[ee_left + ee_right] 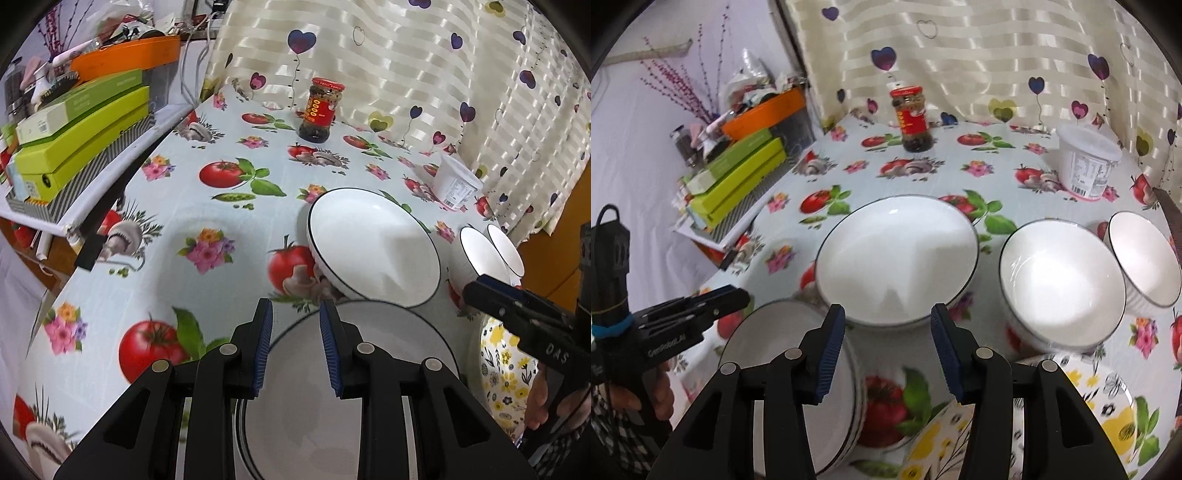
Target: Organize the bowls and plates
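- Left wrist view: the left gripper hangs over a stack of white plates at the near edge of the desk; its blue-padded fingers stand a narrow gap apart with nothing between them.
- Just beyond the stack sits one wide white bowl, mouth up and tipped toward the camera by the lens. To its right stand two smaller white bowls, side by side and upright.
- A yellow-flowered plate lies to the right of the stack, partly under the right gripper, whose opening I cannot tell here.
- Right wrist view: the right gripper has its fingers moderately apart and empty, above bare cloth in front of the wide bowl.
- Two smaller bowls stand at right, rims up; the plate stack lies at lower left, with two flowered plates at lower right.
- One red-lidded jar and one white tub stand at the back.
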Demonstrator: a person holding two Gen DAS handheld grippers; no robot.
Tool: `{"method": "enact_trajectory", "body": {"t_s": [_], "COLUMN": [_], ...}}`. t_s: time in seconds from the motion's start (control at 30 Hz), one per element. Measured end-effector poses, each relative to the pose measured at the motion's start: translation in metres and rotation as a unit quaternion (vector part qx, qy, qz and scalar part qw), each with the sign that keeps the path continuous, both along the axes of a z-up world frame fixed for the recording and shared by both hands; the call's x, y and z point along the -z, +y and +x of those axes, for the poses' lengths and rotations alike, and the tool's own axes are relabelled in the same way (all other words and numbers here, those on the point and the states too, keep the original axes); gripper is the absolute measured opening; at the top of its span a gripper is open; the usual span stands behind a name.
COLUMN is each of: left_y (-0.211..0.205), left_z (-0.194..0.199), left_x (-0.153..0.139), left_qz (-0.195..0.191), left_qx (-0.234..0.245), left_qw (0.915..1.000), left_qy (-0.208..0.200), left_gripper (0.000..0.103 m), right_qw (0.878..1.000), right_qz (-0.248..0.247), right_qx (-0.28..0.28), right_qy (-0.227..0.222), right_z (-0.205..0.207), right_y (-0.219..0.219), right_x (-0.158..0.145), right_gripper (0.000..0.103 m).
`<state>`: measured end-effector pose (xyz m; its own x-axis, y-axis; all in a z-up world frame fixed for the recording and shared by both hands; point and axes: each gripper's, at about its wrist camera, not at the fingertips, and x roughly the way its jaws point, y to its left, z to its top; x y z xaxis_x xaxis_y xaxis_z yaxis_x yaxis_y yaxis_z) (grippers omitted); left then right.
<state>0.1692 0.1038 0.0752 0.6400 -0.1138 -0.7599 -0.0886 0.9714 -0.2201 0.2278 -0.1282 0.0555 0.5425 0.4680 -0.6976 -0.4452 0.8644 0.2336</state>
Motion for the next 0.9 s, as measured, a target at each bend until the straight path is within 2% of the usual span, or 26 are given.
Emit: {"method": "enact_trajectory", "body": {"t_s": [0.6,0.7,0.9], "left_y": [0.004,0.003,0.001], "left_z": [0.054,0.063,0.08], "left_x": [0.011,0.015,0.023], "left_qz": [0.008,0.006,0.006], "left_qx": [0.028,0.034,0.042], "left_qw": [0.9992,0.9988,0.9981], "left_qy": [0.028,0.034,0.045], "left_gripper": [0.028,0.028,0.028], "right_qw": [0.999,0.998,0.997], "right_qz": [-0.046,-0.058,-0.071], "right_qx": [0.018,0.008,0.004], "right_qy": [0.008,0.015,0.029], "right_z": [0.086,0.098,0.123], "right_y": [0.006,0.013,0.021], "right_x": [0.004,0.008,0.019], "right_gripper": [0.047,0.034,0.028]}}
